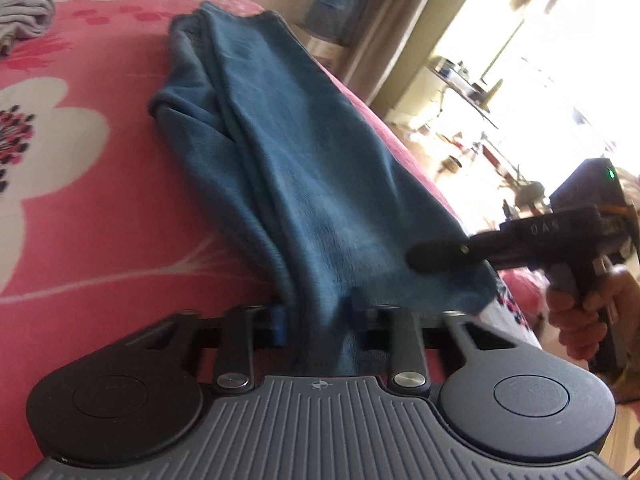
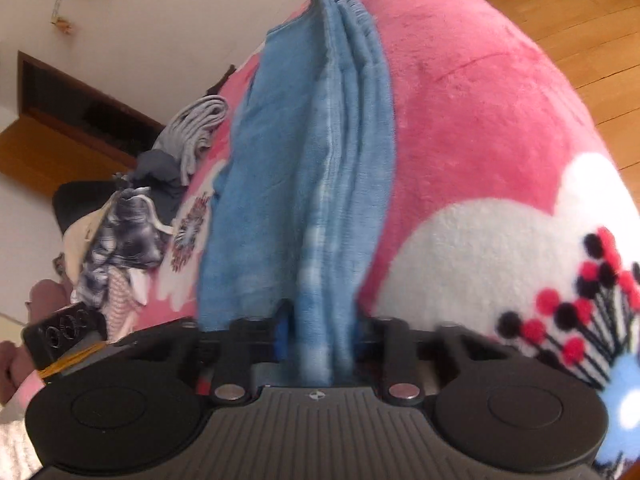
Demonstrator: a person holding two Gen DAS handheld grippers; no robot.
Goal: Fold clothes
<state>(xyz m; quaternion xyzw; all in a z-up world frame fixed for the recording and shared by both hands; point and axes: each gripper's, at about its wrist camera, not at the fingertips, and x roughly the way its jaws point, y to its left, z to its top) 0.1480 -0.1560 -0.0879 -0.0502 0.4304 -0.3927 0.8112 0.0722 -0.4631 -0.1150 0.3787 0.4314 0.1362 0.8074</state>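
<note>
Gripping the blue garment (image 1: pixel 304 184) at its near end – left gripper (image 1: pixel 320 316) with jaws clamped on bunched cloth, right gripper (image 2: pixel 320 320) likewise pinching several stacked layers. Stretching away lengthwise over the pink bed blanket (image 2: pixel 472 128), already doubled into a long strip. Risking a slipped inner layer – thick fleece, uneven pinch. Lying beyond, a loose clothes pile (image 2: pixel 132 216); no containers seen.

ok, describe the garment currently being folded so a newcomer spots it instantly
Start at the pink floral blanket covering the bed. Along it lies a long blue fleece garment, bunched in lengthwise folds, its near end pinched in both the left hand-held gripper and the right hand-held gripper. Unlike the grey striped clothes piled aside, it is plain blue and the only piece held.
</note>
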